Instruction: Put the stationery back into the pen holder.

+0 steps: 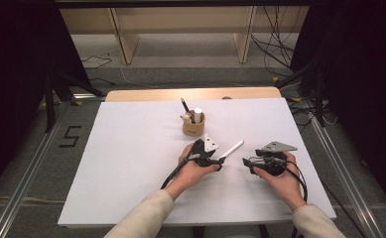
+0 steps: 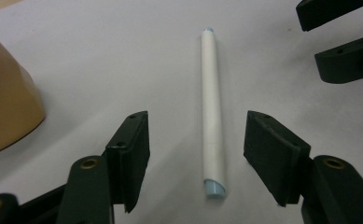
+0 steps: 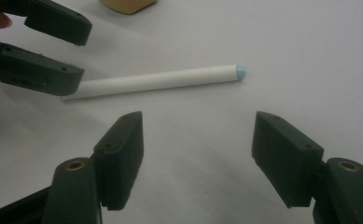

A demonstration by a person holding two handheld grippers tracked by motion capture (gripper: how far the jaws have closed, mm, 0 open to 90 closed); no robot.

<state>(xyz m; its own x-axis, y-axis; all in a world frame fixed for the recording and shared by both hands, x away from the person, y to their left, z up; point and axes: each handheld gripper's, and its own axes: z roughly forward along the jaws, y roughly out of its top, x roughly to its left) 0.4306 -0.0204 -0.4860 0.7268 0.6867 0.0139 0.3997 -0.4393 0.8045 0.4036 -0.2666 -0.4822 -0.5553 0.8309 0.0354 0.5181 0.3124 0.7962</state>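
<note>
The white marker [image 2: 212, 116] lay flat on the counter [image 1: 131, 163], at five o'clock from the wooden cup [image 1: 193, 126]. The left gripper [image 2: 195, 144] straddled its near end, jaws apart and not touching it. The right gripper [image 3: 198, 149] stood wide at the marker's four o'clock, holding nothing.

A white pen [image 1: 231, 148] lies on the table [image 1: 131, 163] between the left gripper [image 1: 219, 161] and right gripper [image 1: 247, 162], nearer the front edge than the holder [image 1: 193, 126].
</note>
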